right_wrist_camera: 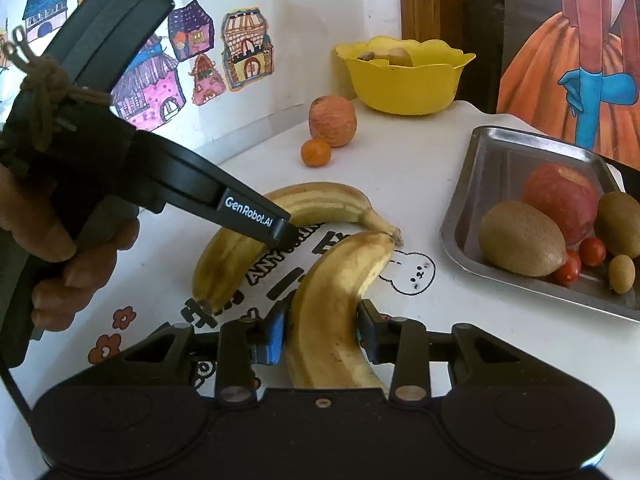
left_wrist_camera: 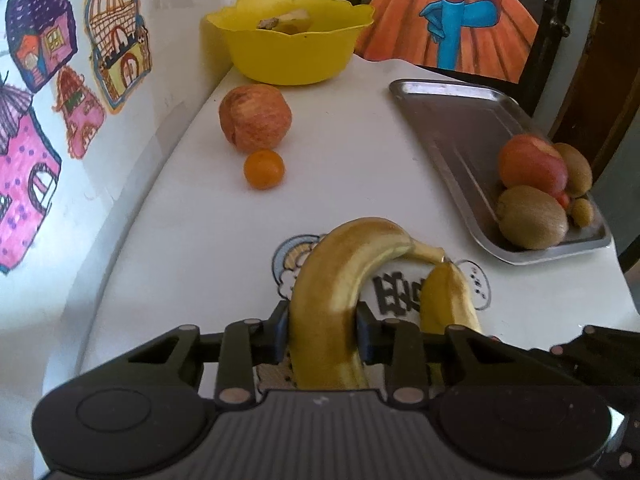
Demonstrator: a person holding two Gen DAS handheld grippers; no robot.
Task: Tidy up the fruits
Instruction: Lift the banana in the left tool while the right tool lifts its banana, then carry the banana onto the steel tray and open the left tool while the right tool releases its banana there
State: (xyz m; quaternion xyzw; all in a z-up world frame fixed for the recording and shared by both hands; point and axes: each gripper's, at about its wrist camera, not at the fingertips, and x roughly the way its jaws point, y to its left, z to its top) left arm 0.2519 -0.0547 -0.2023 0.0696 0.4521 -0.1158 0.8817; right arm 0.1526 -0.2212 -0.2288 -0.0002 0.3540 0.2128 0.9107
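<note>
Two bananas lie on the white table, stems nearly touching. My left gripper (left_wrist_camera: pixel 322 330) is shut on the left banana (left_wrist_camera: pixel 336 280); it also shows in the right wrist view (right_wrist_camera: pixel 280 236) clamped on that banana (right_wrist_camera: pixel 304 204). My right gripper (right_wrist_camera: pixel 322 334) is shut on the right banana (right_wrist_camera: pixel 332 300), which shows in the left wrist view (left_wrist_camera: pixel 448 300). An apple (left_wrist_camera: pixel 255 117) and a small orange (left_wrist_camera: pixel 264 169) sit further back. A yellow bowl (left_wrist_camera: pixel 292 52) holds a fruit piece.
A steel tray (right_wrist_camera: pixel 492 168) on the right holds an apple (right_wrist_camera: pixel 560 200), kiwis (right_wrist_camera: pixel 520 240) and cherry tomatoes (right_wrist_camera: pixel 592 250). A wall with house drawings (left_wrist_camera: pixel 48 120) runs along the left. The table edge is near on the right (left_wrist_camera: pixel 624 300).
</note>
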